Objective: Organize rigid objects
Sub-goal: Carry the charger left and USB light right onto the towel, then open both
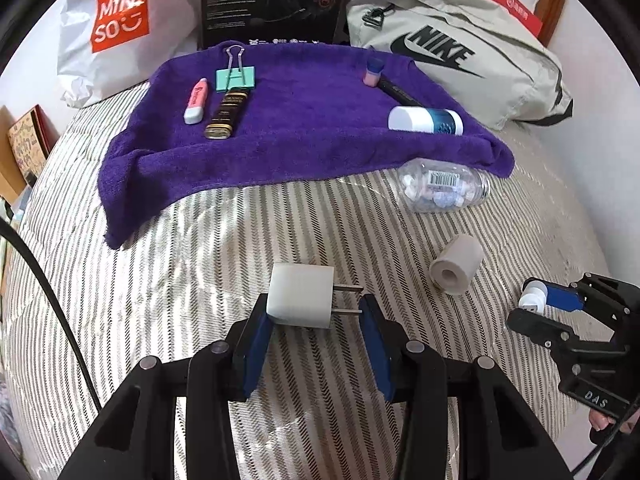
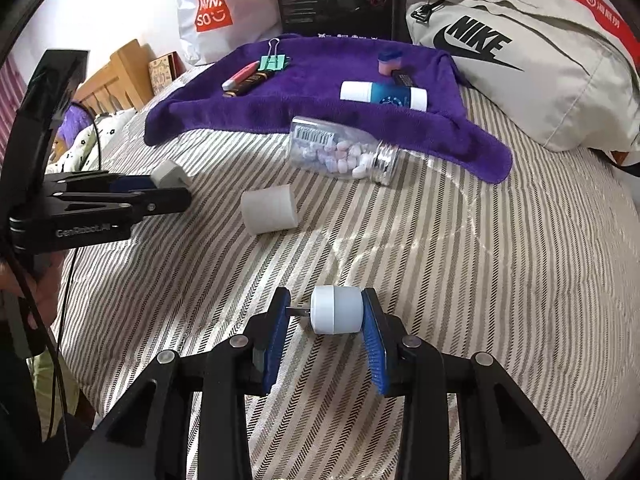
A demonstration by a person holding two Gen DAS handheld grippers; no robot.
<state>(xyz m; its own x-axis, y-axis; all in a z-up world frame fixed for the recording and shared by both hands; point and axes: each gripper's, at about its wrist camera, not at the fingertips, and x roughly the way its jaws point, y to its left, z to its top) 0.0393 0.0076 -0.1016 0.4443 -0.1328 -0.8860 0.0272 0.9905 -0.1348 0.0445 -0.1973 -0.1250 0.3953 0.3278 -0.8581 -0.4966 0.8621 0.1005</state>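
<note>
Blue-padded left gripper point(image 1: 314, 312) pinches a white cube charger point(image 1: 301, 300) lengthwise, one pad on its flat back, the other at the prong tips; the charger is low over the striped bedspread point(image 1: 200, 280). Right gripper point(image 2: 325, 314) clamps a rounded white plug adapter point(image 2: 337, 309) the same way, prongs against its left pad. Between both grippers and the towel: white tape roll point(image 2: 270, 209) on its side, clear jar of pastel candies point(image 2: 342, 154) lying at the purple towel's point(image 1: 312, 140) near edge. On the towel: pink eraser point(image 1: 196, 102), mint binder clip point(image 1: 235, 75), dark gold-lettered tube point(image 1: 227, 113), white-blue stick point(image 1: 425, 120). Beige Nike bag point(image 1: 452, 40) behind.
</note>
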